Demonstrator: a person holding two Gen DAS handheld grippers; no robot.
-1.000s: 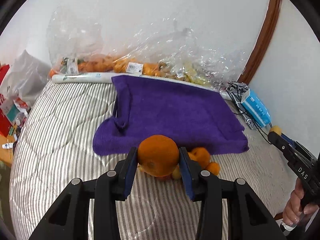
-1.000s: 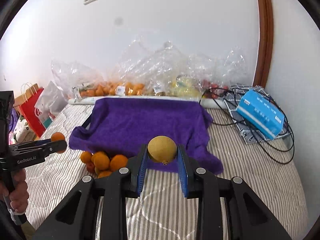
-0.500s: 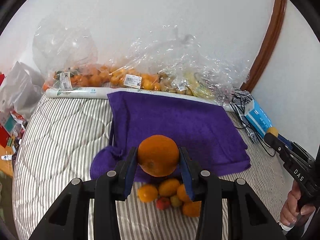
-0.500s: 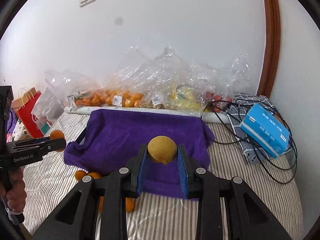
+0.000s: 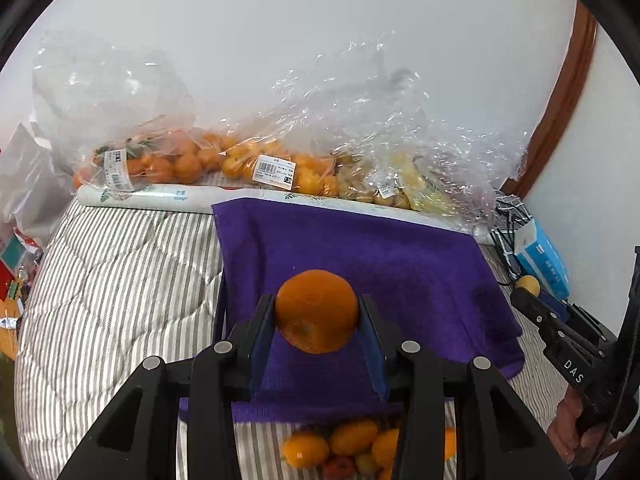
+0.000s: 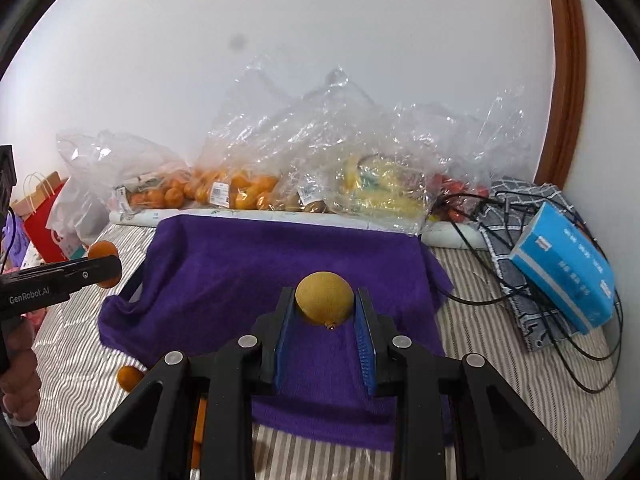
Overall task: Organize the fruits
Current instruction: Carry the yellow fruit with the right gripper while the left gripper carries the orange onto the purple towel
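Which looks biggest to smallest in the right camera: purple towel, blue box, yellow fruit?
1. Purple towel, by far the largest.
2. Blue box.
3. Yellow fruit, shut in the right hand-held gripper; it sits nearest the camera, so it looks bigger than it is.

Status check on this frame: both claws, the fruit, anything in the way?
Left claw shut on orange. Right claw shut on yellow fruit. Both over purple towel, which is bare. Loose fruit pile at towel's near edge.

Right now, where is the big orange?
In the left wrist view, the big orange sits clamped in the left gripper, above the purple towel.
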